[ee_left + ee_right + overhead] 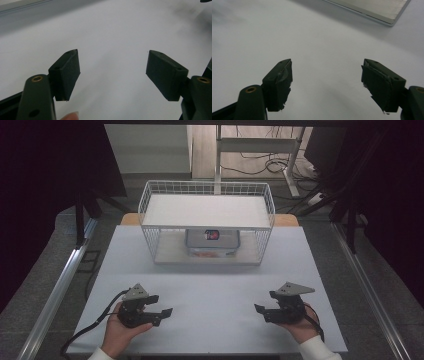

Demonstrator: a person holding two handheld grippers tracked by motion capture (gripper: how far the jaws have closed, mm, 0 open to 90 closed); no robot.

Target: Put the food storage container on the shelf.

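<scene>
At the table's near left, a hand holds my left gripper (pixel 162 305), jaws wide apart and pointing right. In the left gripper view, the left gripper (pixel 112 62) has only bare white table between its black pads (pixel 67 72). My right gripper (pixel 264 301) is held at the near right and points left, also open. Nothing lies between the worn pads (pixel 280 82) of the right gripper (pixel 326 65) in the right gripper view. A white wire rack (pixel 207 222) with two levels stands at the back centre. On its lower level sits a clear lidded box (pixel 212 242) with something red inside.
The white table top (pixel 210 290) stretches between the grippers and the rack. The corner of a pale flat board (pixel 374 10) shows at the top right of the right gripper view. Metal rails (pixel 55 290) run along both sides of the table, and dark curtains hang beyond.
</scene>
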